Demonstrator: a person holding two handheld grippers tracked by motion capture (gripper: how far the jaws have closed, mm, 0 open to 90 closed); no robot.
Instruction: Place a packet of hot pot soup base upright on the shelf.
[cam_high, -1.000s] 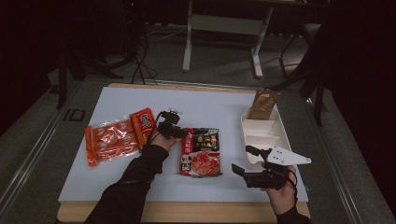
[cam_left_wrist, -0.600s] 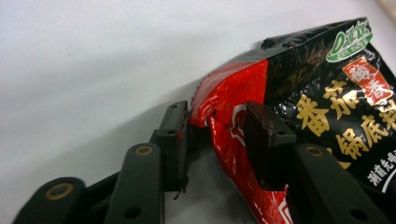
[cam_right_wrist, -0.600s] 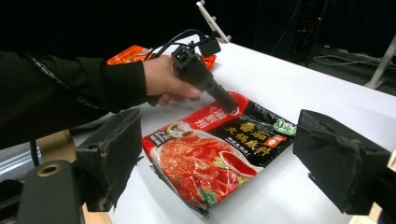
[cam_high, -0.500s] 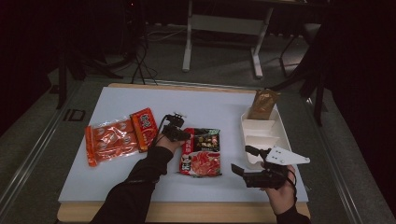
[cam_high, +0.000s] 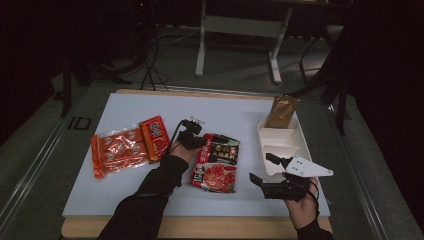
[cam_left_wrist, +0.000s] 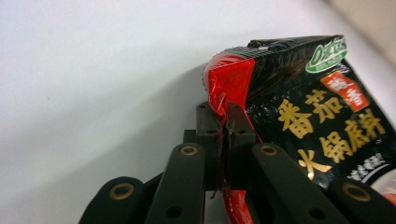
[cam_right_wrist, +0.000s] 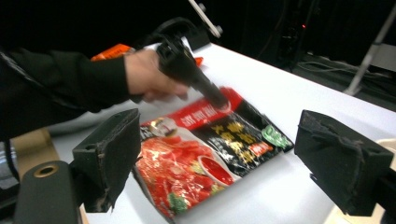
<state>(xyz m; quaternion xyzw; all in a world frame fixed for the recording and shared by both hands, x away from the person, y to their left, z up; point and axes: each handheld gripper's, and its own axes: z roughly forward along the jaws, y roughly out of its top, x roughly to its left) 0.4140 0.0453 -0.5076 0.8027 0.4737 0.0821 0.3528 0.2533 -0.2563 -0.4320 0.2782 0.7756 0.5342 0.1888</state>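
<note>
— What is hard to see?
— The brown pouch (cam_high: 282, 111) at the tray's (cam_high: 300, 145) far end is dim, perhaps leaning.
— And the hands?
— The left gripper (cam_left_wrist: 223, 122) is reaching forward, its jaws pinching the red edge of the soup packet (cam_high: 217, 162) lying mid-table (cam_high: 125, 190). The right gripper (cam_high: 263, 170) is hovering by the tray, jaws spread wide.
— Any change?
— The packet is sitting slightly more askew than before.
</note>
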